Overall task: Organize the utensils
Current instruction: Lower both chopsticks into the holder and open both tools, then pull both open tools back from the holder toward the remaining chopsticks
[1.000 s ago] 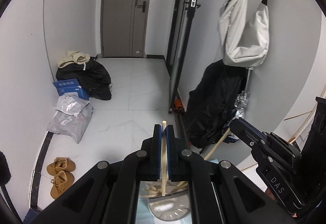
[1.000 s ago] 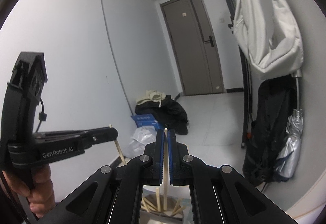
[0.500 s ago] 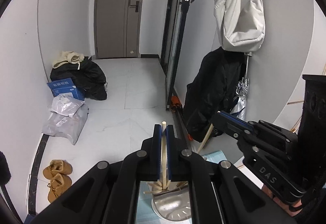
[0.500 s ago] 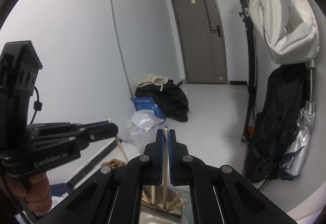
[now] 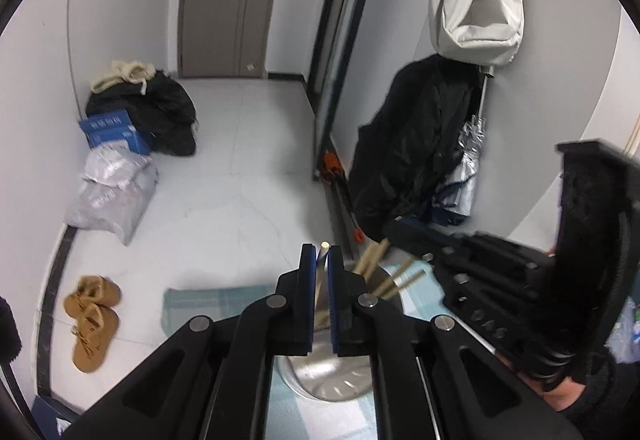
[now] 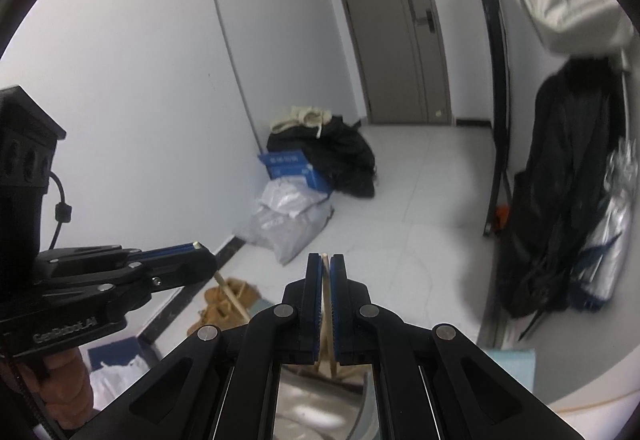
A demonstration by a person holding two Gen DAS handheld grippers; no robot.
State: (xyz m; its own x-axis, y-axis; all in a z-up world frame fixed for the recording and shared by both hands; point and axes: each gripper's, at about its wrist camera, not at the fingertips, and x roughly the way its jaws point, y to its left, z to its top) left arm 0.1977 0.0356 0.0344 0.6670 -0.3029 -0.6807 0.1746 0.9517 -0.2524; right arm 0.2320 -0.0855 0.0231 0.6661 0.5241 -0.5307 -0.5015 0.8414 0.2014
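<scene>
Chopsticks (image 5: 386, 282) stand bunched in a steel holder (image 5: 340, 380) on a blue cloth (image 5: 200, 304), as left gripper (image 5: 321, 260) and right gripper (image 6: 326, 268) each pinch 1 chopstick above it.

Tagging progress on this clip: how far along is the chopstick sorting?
Done: several chopsticks already stand in the metal holder. In hand: the left hand-held gripper and the right hand-held gripper each clamp one chopstick above it. Left: release both; no other loose utensils are visible.
</scene>
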